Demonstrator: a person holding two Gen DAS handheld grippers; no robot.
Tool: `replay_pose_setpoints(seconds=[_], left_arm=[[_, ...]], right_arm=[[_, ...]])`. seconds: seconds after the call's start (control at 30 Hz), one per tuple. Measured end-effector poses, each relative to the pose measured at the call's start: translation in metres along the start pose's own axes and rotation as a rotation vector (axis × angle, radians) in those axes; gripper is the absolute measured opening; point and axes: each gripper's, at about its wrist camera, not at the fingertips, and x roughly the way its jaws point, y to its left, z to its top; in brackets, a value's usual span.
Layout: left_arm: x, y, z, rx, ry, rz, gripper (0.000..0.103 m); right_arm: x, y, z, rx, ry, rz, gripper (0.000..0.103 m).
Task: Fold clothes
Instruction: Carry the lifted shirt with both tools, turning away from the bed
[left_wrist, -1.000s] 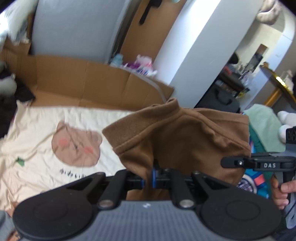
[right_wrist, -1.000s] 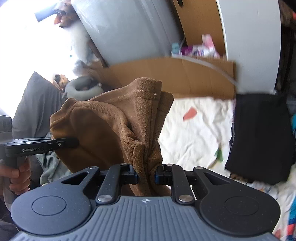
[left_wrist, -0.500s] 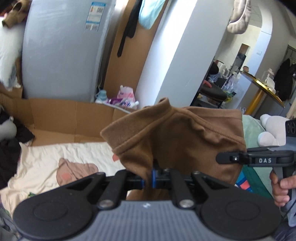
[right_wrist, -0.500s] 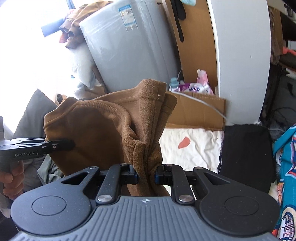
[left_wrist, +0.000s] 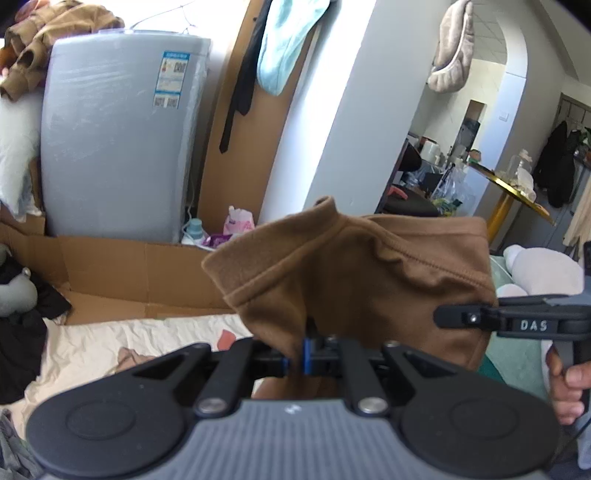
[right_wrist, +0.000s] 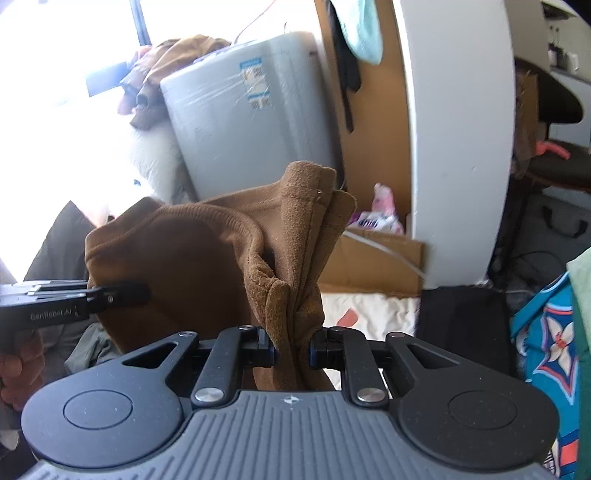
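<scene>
At lower centre of both wrist views: a brown garment (left_wrist: 354, 280) pinched at two spots and hanging in the air.
Upper left of the left view: grey appliance (left_wrist: 118, 140), clothes heaped on top.
Lower left of the left view: cream sheet (left_wrist: 110, 347) on the bed, well below the garment.
Left gripper (left_wrist: 295, 360): clamped tight on a thin edge of the brown cloth.
Right gripper (right_wrist: 293, 350): closed on a thick bunched wad of the same cloth.
Right edge of the left view: other gripper's tip against the cloth, hand (left_wrist: 570, 387) on its handle.
Done: garment picked up, stretched between both grips.
Left: likely everything else; no fold visible yet, laying flat and folding to come.
</scene>
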Motion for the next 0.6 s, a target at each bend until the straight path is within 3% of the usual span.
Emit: replay_pose_setpoints(seconds=[0.33,0.6], left_arm=[[0.022,-0.025,-0.013,0.063,0.061,0.038,0.008],[0.033,-0.026,-0.012,0.071,0.073,0.021,0.008]], right_arm=[[0.024,-0.023,-0.036,0.093,-0.059,-0.011,0.015],[0.025,-0.045,-0.043,0.107,-0.071,-0.007,0.015]])
